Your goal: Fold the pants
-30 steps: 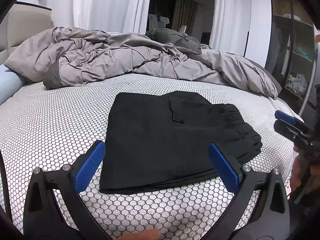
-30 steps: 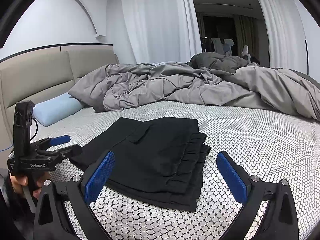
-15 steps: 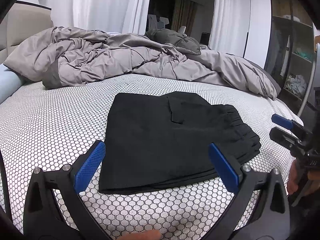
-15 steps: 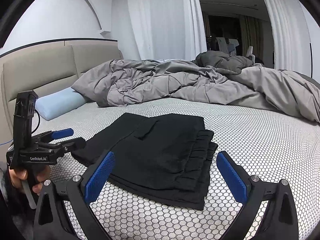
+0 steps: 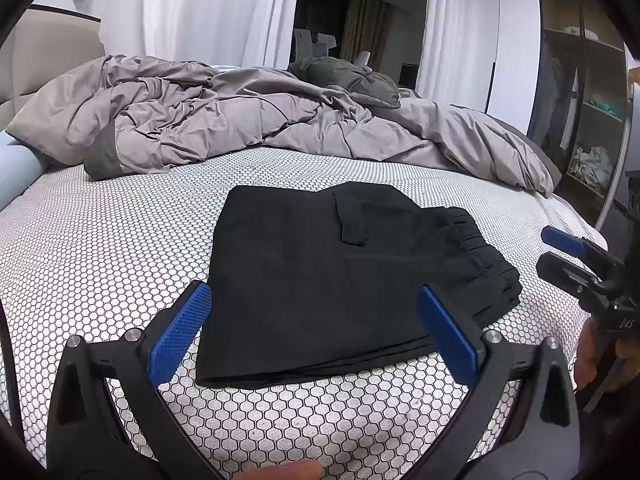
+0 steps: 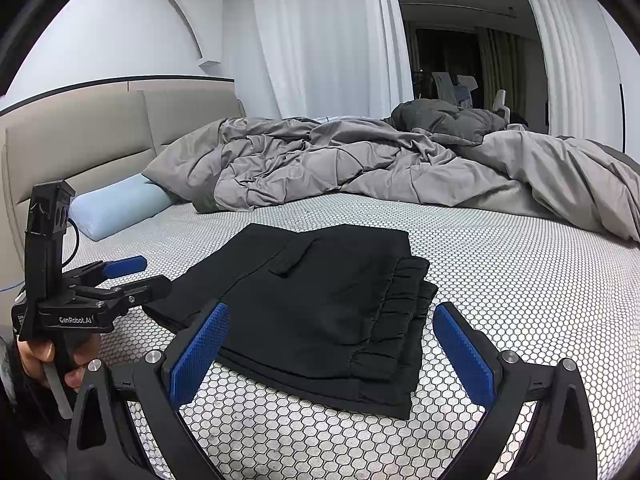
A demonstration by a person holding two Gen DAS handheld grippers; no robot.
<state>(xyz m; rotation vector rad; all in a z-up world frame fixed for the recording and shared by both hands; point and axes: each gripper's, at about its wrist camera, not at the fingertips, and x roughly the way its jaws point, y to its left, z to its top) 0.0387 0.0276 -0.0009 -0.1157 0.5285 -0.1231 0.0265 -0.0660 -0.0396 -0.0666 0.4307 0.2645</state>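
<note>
The bed (image 5: 100,240) fills the room's middle, its sheet printed with a honeycomb pattern, and a rumpled grey duvet (image 5: 240,120) is heaped across its far side against the headboard (image 6: 80,140). White curtains (image 6: 328,40) hang behind. A pale blue pillow (image 6: 116,208) lies by the headboard, partly tucked under the duvet's edge. Nearer the bed's front edge lie the black pants (image 5: 340,272), folded into a flat, roughly square stack, the gathered waistband on the right side and a pocket flap on top. The left hand-held gripper (image 5: 316,332) hovers just before the stack's near edge, its blue pads spread wide, pinching nothing. The right hand-held gripper (image 6: 328,348) hangs at the waistband side, also spread wide and empty. A hand (image 6: 52,360) grips the left tool's handle at the bed's left edge.
</note>
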